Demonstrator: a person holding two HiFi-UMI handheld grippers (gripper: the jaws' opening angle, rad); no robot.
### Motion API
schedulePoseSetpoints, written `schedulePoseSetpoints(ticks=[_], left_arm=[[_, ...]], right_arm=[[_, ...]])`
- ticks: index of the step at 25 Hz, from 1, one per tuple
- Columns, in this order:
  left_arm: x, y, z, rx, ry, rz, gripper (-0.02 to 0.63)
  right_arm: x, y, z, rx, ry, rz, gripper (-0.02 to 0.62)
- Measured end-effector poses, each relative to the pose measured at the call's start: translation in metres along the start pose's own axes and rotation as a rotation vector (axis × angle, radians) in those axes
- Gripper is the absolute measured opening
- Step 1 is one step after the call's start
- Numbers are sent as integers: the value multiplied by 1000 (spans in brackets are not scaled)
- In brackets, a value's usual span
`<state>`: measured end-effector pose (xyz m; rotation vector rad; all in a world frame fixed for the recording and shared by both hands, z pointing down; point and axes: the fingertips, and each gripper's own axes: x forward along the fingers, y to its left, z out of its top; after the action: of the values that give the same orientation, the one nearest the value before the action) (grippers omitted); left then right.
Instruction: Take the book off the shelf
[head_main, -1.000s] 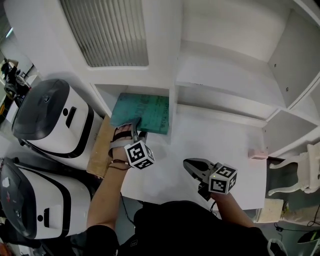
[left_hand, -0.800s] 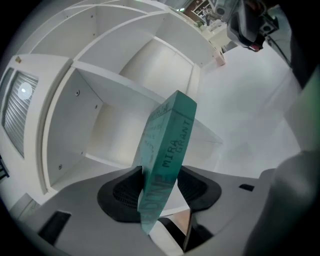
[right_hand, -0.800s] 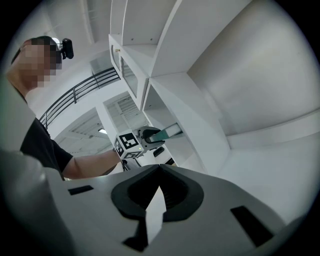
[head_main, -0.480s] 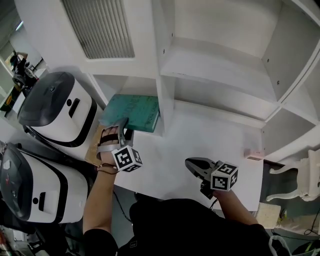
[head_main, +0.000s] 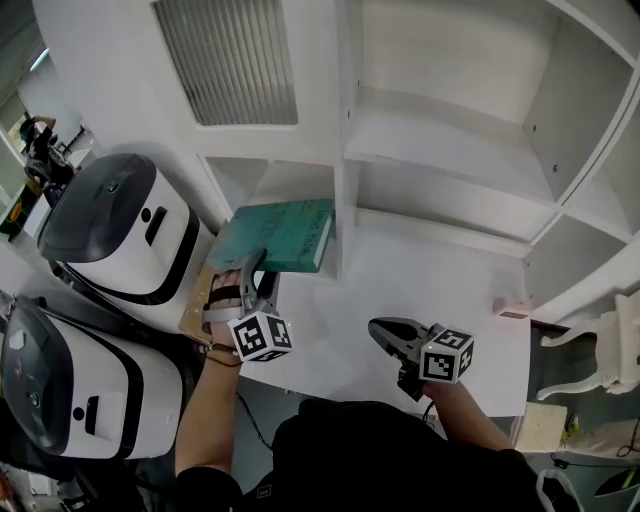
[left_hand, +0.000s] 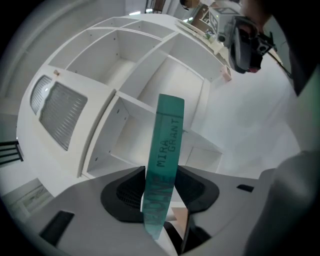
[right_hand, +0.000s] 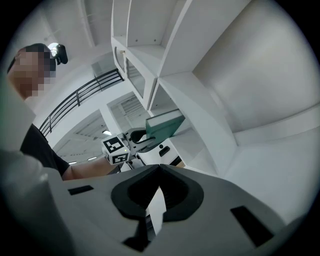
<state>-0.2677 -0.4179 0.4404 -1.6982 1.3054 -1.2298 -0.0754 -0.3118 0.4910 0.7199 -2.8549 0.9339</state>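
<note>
A green book (head_main: 285, 235) sticks out of the lower left compartment of the white shelf unit (head_main: 345, 190), tilted, its near edge toward me. My left gripper (head_main: 252, 268) has that near edge between its jaws, which are closing, pads pressing both covers. In the left gripper view the book's spine (left_hand: 167, 145) stands upright between the dark pads. My right gripper (head_main: 378, 328) hovers over the white table (head_main: 430, 280), shut and holding nothing. From the right gripper view the book (right_hand: 164, 125) and left gripper (right_hand: 137, 135) show at the left of the shelves.
Two white and black appliances (head_main: 110, 230) (head_main: 60, 390) stand at the left beside a wooden board (head_main: 197, 300). A small pink object (head_main: 512, 312) lies at the table's right edge. A white chair (head_main: 610, 345) stands at the far right. The other shelf compartments hold nothing.
The left gripper has drawn back toward me with the book, whose near end has come further out of the compartment and tilted up. The right gripper has stayed put.
</note>
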Motion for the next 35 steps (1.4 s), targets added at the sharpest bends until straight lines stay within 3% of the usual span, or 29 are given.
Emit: schedulePoseSetpoints(ticks=[6,11,22,26,29,35], left_arm=[[-31,18,3,-169,-105,45,183],[-57,32,-7,-346,-171,34,172],[-74,-1,-37,-613,-286,-168,172],[-75,-21,-34,-695,-318,-243,172],[-79,-33,-27,-819,-320,-285,172],[-79,-37,8,-936,-343,-293,172]], right_arm=[[32,27,-5,6,3,12,15],[51,42,-18,17,23,3,15],[82,69,-40,46,24,-47,15],[74,70,-48,61,-1,-71,15],[55,59,-48,55,-18,-103,15],[25,42,-16,6,-58,-70,14]])
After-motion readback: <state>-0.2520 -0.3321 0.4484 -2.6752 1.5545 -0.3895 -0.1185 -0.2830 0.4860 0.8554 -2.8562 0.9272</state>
